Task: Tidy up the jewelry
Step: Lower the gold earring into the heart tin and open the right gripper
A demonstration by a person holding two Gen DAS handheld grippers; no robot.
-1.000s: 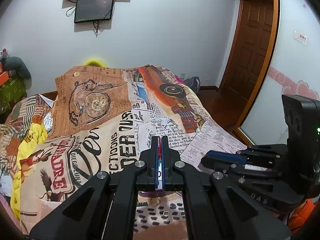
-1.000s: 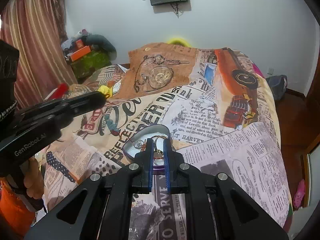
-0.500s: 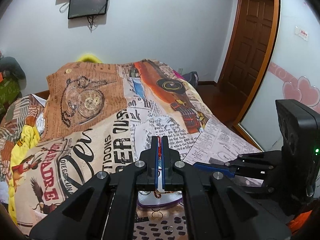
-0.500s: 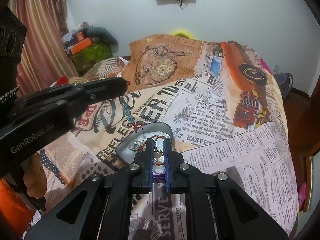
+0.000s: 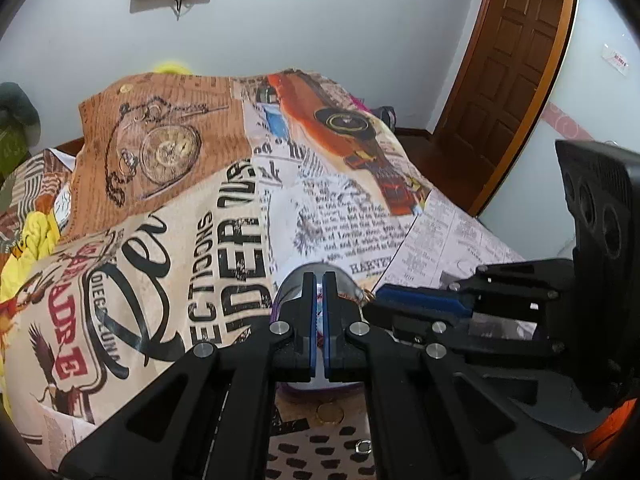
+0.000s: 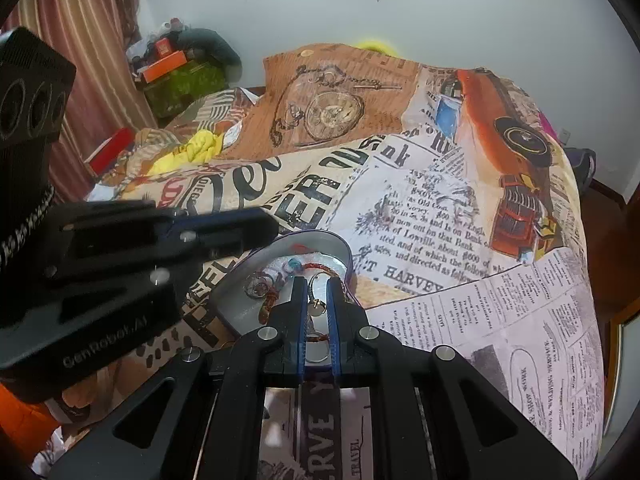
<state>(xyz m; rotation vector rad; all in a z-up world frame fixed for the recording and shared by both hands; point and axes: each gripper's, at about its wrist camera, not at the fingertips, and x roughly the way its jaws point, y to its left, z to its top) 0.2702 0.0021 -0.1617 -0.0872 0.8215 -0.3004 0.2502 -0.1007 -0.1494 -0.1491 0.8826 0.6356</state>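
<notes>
- While both grippers hang over the heart-shaped silver tin with a purple rim point(image 6: 344, 254) on the newspaper-print bedspread point(image 6: 460, 240), the left gripper point(image 5: 319, 280) is clenched, and what its pads pinch I cannot tell from either view
- Right gripper point(image 6: 318, 286) is clenched on a thin gold hoop point(image 6: 318, 304), judging by the narrow gap and the ring between its pads
- Risk: the 2 grippers sit close together above the tin, so a nudge could tip it on the soft bedding and spill it
- Risk: a small silver ring point(image 5: 363, 446) and a gold coin-like disc point(image 5: 330, 413) lie loose on the cloth and could get lost in folds
- Tin holds a red braided cord bracelet point(image 6: 320, 266), blue beads point(image 6: 294, 266) and wire rings point(image 6: 258, 284)
</notes>
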